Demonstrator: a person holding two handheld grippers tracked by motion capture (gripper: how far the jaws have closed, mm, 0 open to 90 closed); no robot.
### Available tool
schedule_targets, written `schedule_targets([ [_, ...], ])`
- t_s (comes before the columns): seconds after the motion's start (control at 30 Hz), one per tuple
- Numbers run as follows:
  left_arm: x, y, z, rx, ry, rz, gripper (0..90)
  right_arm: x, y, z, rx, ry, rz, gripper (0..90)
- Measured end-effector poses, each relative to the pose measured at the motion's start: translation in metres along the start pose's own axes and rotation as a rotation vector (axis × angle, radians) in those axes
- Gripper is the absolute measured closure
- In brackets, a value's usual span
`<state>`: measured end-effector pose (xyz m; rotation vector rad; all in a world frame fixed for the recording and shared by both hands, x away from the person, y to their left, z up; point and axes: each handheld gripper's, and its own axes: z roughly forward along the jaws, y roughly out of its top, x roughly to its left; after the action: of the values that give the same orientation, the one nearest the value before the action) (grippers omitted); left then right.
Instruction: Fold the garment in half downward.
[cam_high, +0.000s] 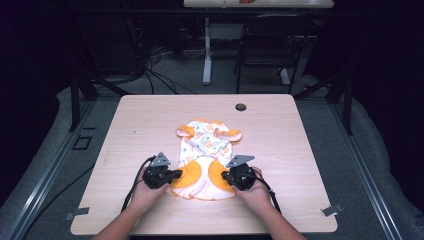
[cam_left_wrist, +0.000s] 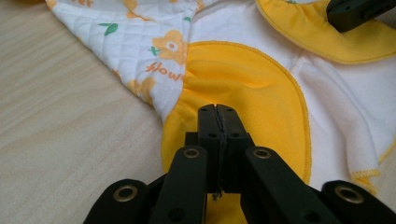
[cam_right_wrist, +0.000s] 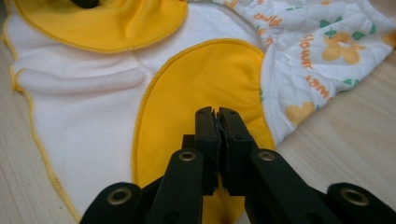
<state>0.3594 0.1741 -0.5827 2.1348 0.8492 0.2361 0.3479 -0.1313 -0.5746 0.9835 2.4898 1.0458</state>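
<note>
A small white quilted garment (cam_high: 207, 145) with orange flower print and orange-yellow patches lies flat in the middle of the wooden table (cam_high: 145, 120). My left gripper (cam_high: 177, 174) rests at its near left side and my right gripper (cam_high: 224, 176) at its near right side. In the left gripper view, the shut left gripper (cam_left_wrist: 218, 108) lies over a yellow patch (cam_left_wrist: 261, 88). The right gripper (cam_right_wrist: 217, 111) is shut the same way over the other yellow patch (cam_right_wrist: 196, 79). No cloth shows between either pair of jaws.
A dark round hole (cam_high: 240, 107) sits near the table's far edge. Metal clips (cam_high: 331, 210) mark the near corners. Behind the table stand a chair (cam_high: 270, 45) and a white desk leg (cam_high: 207, 55), with cables on the floor.
</note>
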Motion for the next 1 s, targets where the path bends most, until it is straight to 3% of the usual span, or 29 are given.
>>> schedule_targets([
  [0.57, -0.014, -0.011, -0.012, 0.029, -0.031, 0.019, 89.6, 0.014, -0.005, -0.007, 0.039, 0.039, -0.042, 87.0],
  [0.77, -0.024, -0.019, -0.019, 0.037, -0.057, 0.028, 89.7, 0.017, -0.008, -0.012, 0.060, 0.079, -0.044, 87.5],
  [1.0, -0.035, -0.028, -0.029, 0.057, -0.089, 0.040, 89.7, 0.032, -0.017, -0.021, 0.075, 0.102, -0.099, 87.6],
])
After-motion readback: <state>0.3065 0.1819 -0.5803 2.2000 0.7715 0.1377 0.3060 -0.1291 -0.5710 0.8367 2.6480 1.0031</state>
